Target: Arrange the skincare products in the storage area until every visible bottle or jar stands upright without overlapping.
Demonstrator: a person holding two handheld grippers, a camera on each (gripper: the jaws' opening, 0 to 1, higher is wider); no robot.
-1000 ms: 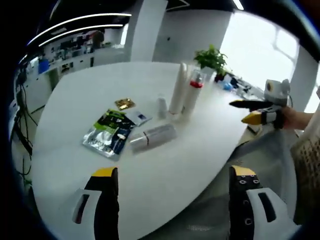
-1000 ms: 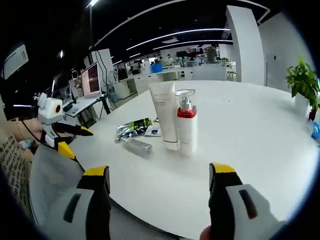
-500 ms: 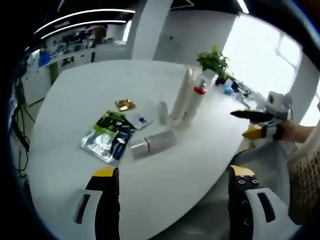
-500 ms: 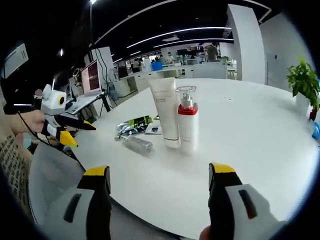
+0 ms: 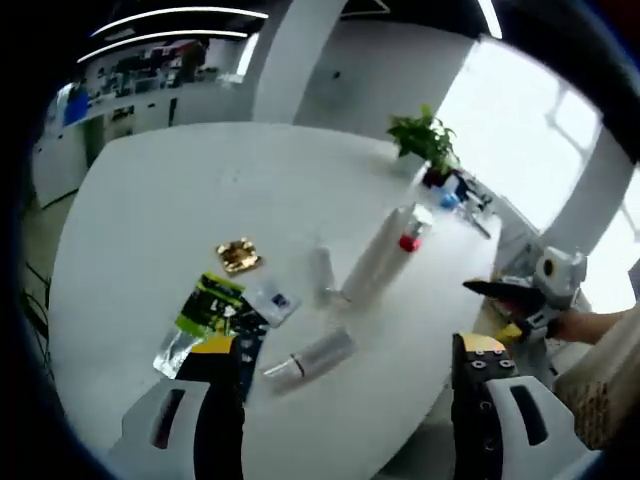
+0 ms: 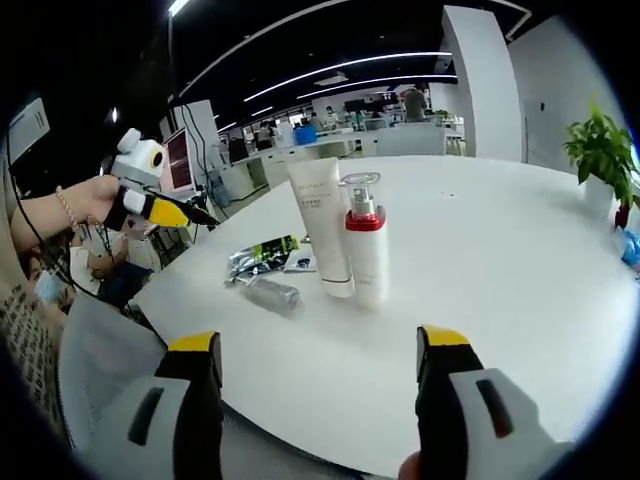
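On the white table [image 5: 150, 190] a white tube [image 5: 370, 262] and a pump bottle with a red collar [image 5: 408, 232] stand side by side, touching. A small clear bottle [image 5: 322, 272] stands upright next to them. A clear bottle with a silver cap [image 5: 310, 358] lies on its side. My left gripper [image 5: 345, 345] hovers open above the lying bottle and the sachets [image 5: 210, 310]. In the right gripper view the tube [image 6: 320, 225], pump bottle [image 6: 366, 250] and lying bottle [image 6: 268, 292] sit ahead of my open, empty right gripper [image 6: 320, 342]. The left gripper [image 6: 175, 212] is raised at the left.
A gold packet [image 5: 237, 254] and a small blue-white sachet [image 5: 272, 303] lie near the bottles. A potted plant [image 5: 425, 140] stands at the far table edge with small blue items beside it. The right gripper [image 5: 500, 300] is off the table's right edge. A grey chair back [image 6: 100, 350] is near.
My left gripper has risen and moved forward over the table, now looking down on the sachets and lying bottle. The right gripper has barely moved. The products have stayed put.
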